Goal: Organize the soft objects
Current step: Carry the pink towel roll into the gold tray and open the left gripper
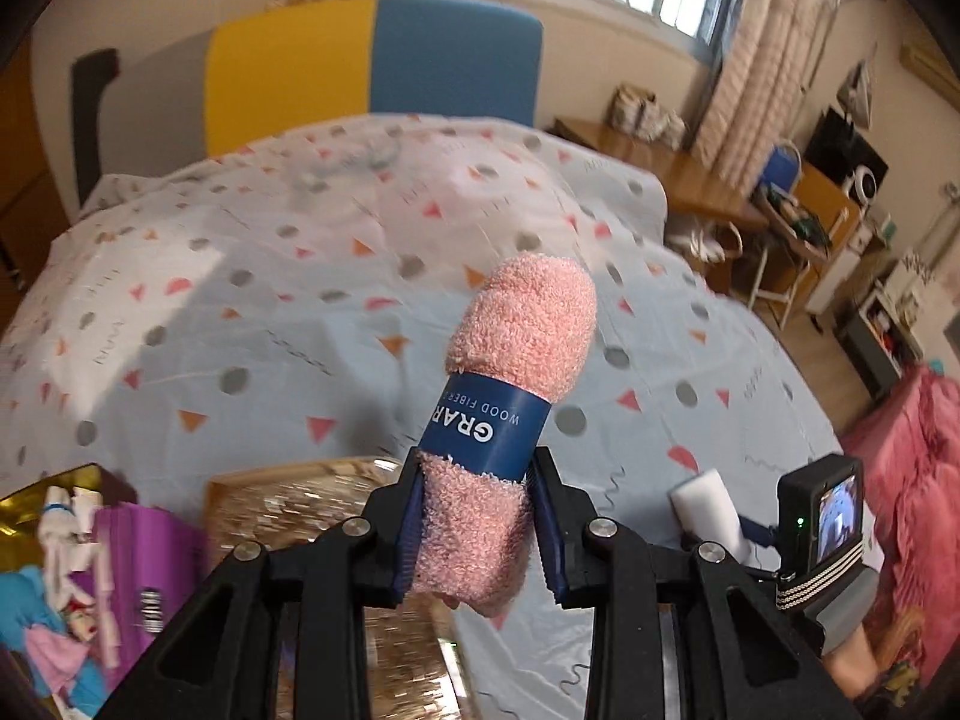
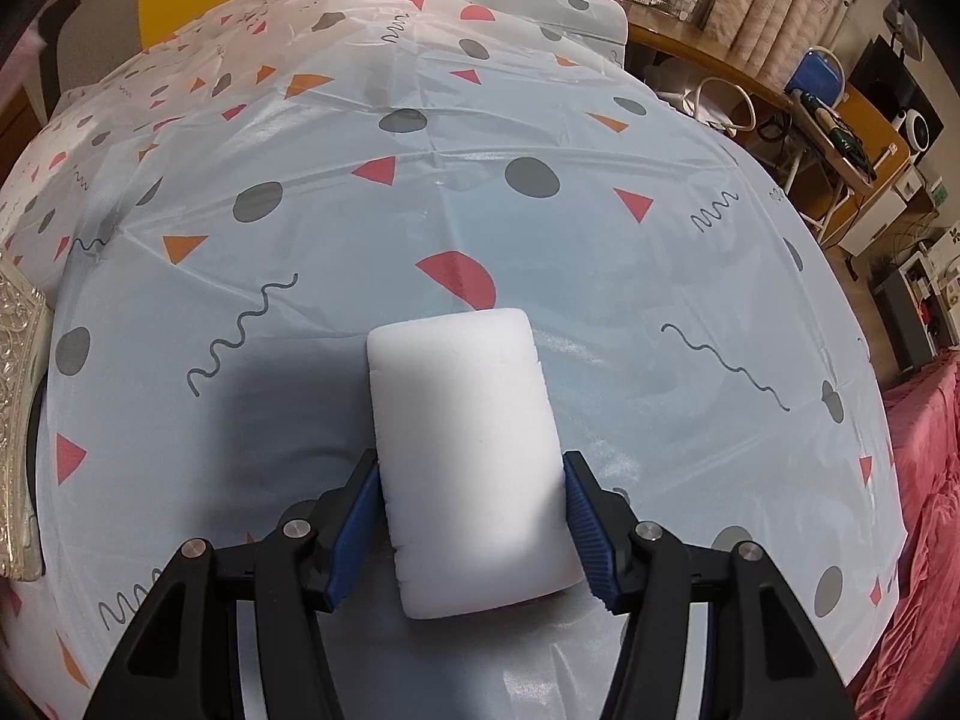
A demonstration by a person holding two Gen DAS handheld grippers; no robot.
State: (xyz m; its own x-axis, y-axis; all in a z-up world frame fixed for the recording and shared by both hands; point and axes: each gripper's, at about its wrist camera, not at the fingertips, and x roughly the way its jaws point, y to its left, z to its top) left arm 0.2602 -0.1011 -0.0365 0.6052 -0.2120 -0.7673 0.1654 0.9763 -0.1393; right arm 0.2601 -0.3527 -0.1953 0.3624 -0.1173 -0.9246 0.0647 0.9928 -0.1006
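A rolled pink fluffy towel (image 1: 522,324) with a blue paper band sticks up and forward from my left gripper (image 1: 477,528), which is shut on its lower end, lifted above the patterned tablecloth (image 1: 270,312). In the right wrist view a white sponge block (image 2: 468,456) rests on the cloth, and my right gripper (image 2: 474,528) has its blue pads (image 2: 360,528) pressed on both long sides. The same sponge (image 1: 708,510) shows at the right of the left wrist view, next to the right gripper's camera body (image 1: 822,516).
A gold glittery box (image 1: 312,510) lies below the left gripper, with a purple package and soft toys (image 1: 120,570) to its left. A silver ornate tray edge (image 2: 18,420) is at the far left. A pink blanket (image 2: 924,540) lies right of the table, a wooden desk (image 1: 660,162) behind.
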